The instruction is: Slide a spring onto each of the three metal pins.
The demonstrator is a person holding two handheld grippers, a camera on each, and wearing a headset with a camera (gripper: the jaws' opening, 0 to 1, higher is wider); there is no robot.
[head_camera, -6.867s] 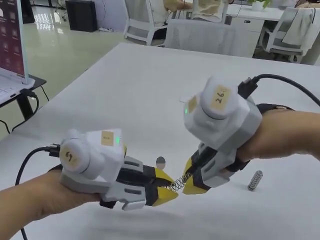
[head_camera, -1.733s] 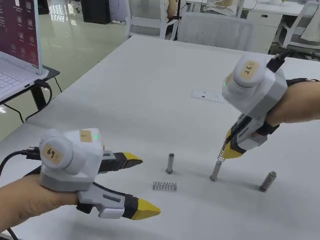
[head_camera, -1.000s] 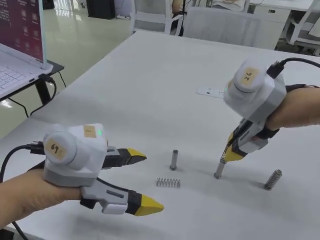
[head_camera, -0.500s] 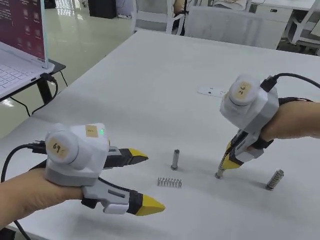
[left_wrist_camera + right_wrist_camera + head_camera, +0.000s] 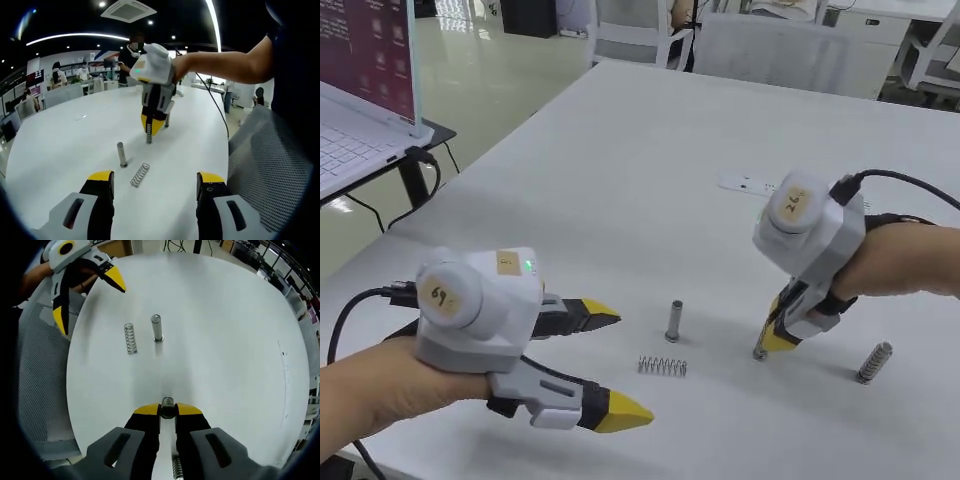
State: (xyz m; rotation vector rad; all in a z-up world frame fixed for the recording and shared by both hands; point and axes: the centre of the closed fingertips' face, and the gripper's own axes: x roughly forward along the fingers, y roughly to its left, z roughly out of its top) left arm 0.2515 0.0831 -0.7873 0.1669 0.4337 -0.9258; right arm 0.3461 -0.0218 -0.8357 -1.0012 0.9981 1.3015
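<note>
Spring (image 5: 148, 135) is held upright on pin (image 5: 759, 352) by closed right gripper (image 5: 778, 340); left gripper (image 5: 620, 362) is spread wide, empty.

counts by kind, head view

two grippers are counted: the left gripper (image 5: 625, 363) at lower left and the right gripper (image 5: 772, 342) right of centre. three springs are counted: a loose spring (image 5: 662, 366) lying flat at lower centre, a second spring (image 5: 148, 136) at the right gripper's tips, and a third spring (image 5: 873, 362) standing tilted at lower right. two pins are plainly counted: a bare pin (image 5: 674, 321) at centre and a second pin (image 5: 759, 352) under the right gripper. whether a pin sits inside the third spring cannot be told. one laptop (image 5: 370, 60) is seen at upper left.
</note>
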